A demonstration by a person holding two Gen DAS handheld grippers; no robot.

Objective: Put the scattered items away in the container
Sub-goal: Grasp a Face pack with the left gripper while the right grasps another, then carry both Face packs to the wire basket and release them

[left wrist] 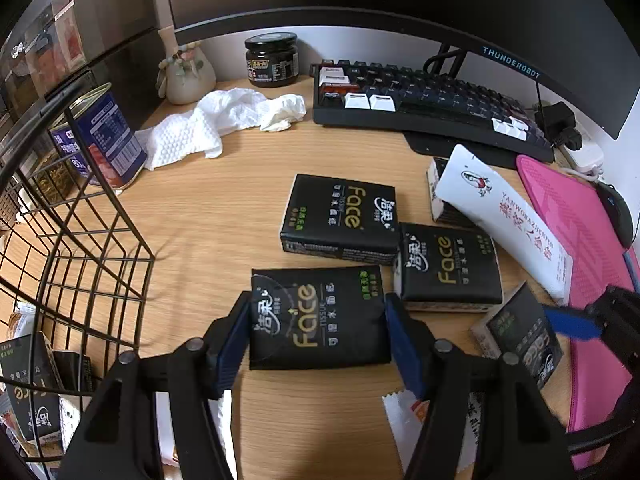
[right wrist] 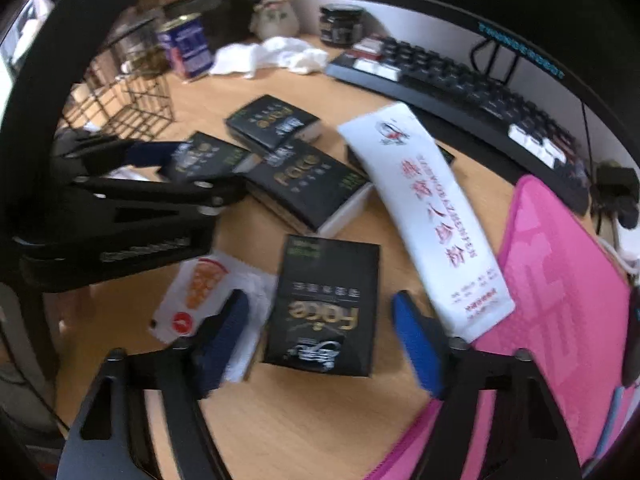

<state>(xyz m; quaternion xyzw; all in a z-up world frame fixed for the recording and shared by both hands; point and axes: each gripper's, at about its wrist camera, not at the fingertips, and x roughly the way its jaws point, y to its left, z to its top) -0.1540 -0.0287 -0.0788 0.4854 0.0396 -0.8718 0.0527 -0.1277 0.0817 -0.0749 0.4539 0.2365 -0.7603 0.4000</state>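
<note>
On the wooden desk lie several black "Face" tissue packs. My left gripper [left wrist: 318, 332] is shut on the nearest pack [left wrist: 320, 316], its blue pads pressed on both short sides. The right wrist view is blurred: my right gripper [right wrist: 320, 340] stands open around another black pack [right wrist: 324, 308], with a small gap at each pad. Two more packs [left wrist: 340, 216] [left wrist: 448, 268] lie just beyond. A long white pouch [right wrist: 424, 216] leans over a further pack. The black wire basket [left wrist: 80, 240] stands at the left and holds tissue packs [left wrist: 28, 380].
A small white and orange sachet [right wrist: 196, 292] lies left of the right gripper. A pink mat [left wrist: 580, 240] covers the right side. At the back are a keyboard [left wrist: 420, 100], crumpled paper towel [left wrist: 224, 120], a blue can [left wrist: 108, 140], a dark jar [left wrist: 272, 60] and a monitor.
</note>
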